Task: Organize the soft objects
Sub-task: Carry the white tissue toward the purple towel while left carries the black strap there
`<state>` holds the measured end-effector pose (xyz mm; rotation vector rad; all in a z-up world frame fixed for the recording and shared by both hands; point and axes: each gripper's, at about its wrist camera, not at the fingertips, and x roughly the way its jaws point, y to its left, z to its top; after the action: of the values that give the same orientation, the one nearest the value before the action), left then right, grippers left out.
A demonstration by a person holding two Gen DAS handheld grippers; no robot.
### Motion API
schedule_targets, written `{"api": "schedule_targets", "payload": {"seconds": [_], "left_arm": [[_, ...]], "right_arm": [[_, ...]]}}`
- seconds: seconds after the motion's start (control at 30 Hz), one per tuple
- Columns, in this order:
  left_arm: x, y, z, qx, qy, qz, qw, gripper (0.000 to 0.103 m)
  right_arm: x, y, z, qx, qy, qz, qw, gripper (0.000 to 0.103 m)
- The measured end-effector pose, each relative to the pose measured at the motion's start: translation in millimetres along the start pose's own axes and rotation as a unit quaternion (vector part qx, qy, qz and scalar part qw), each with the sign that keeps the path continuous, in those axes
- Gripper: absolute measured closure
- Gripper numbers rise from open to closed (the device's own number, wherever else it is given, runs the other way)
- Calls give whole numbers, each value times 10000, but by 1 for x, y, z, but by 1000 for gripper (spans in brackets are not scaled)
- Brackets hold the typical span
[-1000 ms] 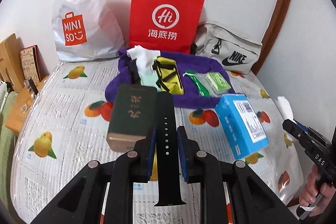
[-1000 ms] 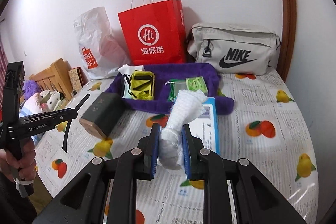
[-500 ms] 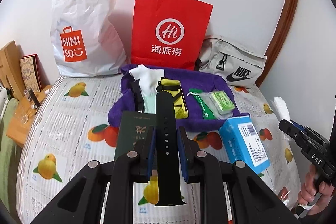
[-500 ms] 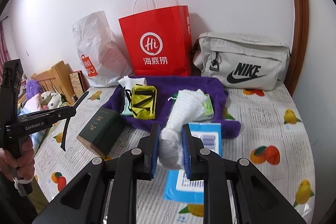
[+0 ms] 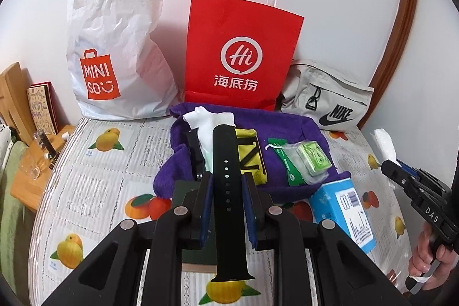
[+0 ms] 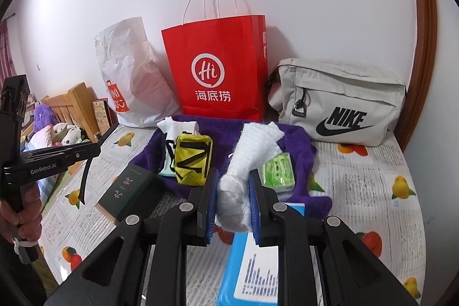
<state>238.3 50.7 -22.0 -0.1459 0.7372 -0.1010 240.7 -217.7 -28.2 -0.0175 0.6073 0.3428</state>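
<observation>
My left gripper [image 5: 226,185] is shut on a black watch strap [image 5: 226,162] that points at the purple towel [image 5: 289,128]. My right gripper [image 6: 231,185] is shut on a rolled white cloth [image 6: 252,145], held above the towel's [image 6: 221,128] near edge. On the towel lie a white sock [image 5: 212,119], a yellow pouch [image 5: 252,159], a second black strap [image 5: 192,145] and a green packet [image 5: 312,158]. The right gripper also shows in the left wrist view [image 5: 396,165], holding the cloth [image 5: 384,142] at the far right. The left gripper shows at the left of the right wrist view [image 6: 86,151].
A dark green box [image 6: 129,191] and a blue box [image 5: 344,208] lie before the towel on the fruit-print cover [image 5: 94,177]. A Miniso bag [image 5: 114,48], a red paper bag [image 5: 241,53] and a grey Nike bag [image 5: 327,102] stand against the wall. A wooden bedside stand [image 5: 25,177] stands left.
Both grippers have moved forward and up towards the towel, each still holding its item. The boxes now sit lower and nearer in both views.
</observation>
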Motion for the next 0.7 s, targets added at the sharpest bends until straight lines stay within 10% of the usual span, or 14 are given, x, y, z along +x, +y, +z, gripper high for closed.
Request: {"api": "schedule_targets", "payload": {"seconds": [0.7], "left_arm": [[50, 24, 27, -297, 120, -4, 9995, 83]], "right_arm": [[80, -28, 21, 169, 426, 184, 9988, 82]]}}
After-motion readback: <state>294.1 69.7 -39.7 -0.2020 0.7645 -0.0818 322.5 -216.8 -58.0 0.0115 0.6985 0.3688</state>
